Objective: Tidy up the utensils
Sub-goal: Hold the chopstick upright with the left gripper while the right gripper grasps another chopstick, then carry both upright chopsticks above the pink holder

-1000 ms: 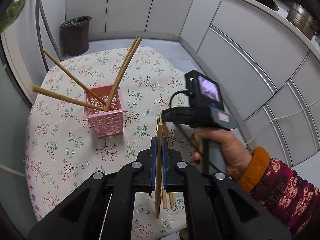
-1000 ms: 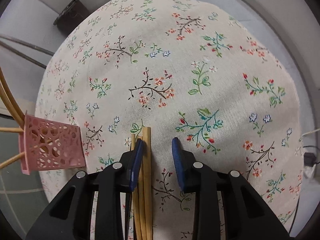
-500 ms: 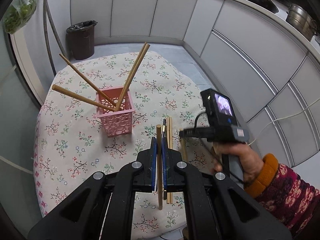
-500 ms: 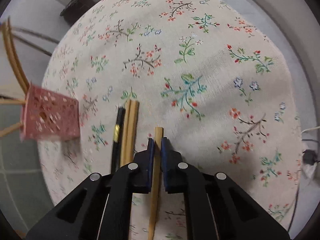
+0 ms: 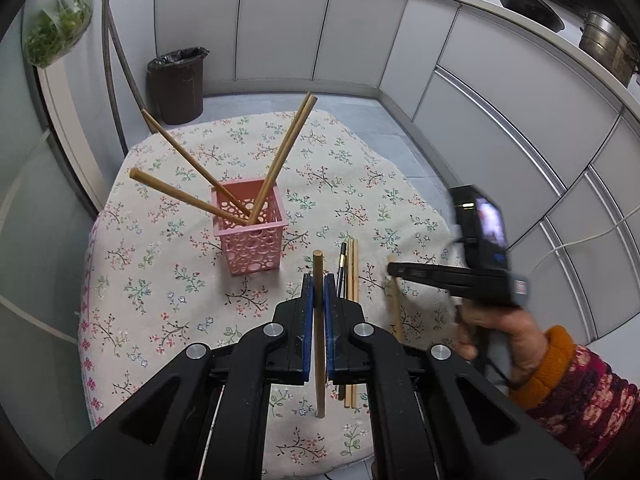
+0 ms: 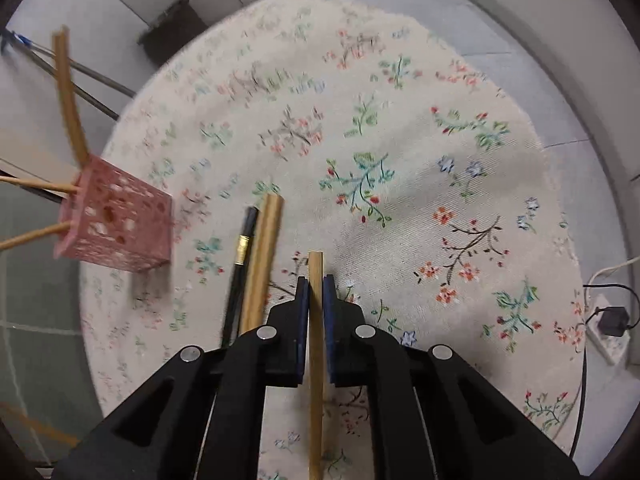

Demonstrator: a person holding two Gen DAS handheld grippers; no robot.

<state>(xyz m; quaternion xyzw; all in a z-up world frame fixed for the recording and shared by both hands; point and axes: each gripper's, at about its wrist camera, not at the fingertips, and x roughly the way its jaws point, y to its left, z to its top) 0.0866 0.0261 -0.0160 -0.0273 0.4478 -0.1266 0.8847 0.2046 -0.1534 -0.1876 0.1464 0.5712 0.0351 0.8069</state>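
1. Far to the left of the left gripper's jaws, a bag of greens (image 5: 56, 24) hangs on the wall, and a dark bin (image 5: 178, 80) stands on the floor past the bench (image 5: 132, 264), which has a flowery cloth on it.
2. A pink basket (image 5: 250, 234) stands on the bench, ahead and a little left of the left jaws. Wooden chopsticks (image 5: 192, 164) stick out of it and lean different ways.
3. The left gripper (image 5: 319, 292) has its jaws pressed tight on one wooden chopstick (image 5: 319, 344). The stick runs straight along the jaws and pokes out in front of them and behind them.
4. Just right of the left jaws, a black chopstick (image 5: 341, 272) and two wooden ones (image 5: 352, 280) lie side by side on the bench.
5. Farther right, a hand (image 5: 500, 332) holds the right gripper (image 6: 316, 292). Its jaws are pinching another wooden chopstick (image 6: 315, 360), and the tip sticks out past them.
6. From the right gripper's camera, the black chopstick (image 6: 240, 268) and the wooden pair (image 6: 262, 260) lie just left of its jaws, and the pink basket (image 6: 116, 224) is farther left, looking blurry.
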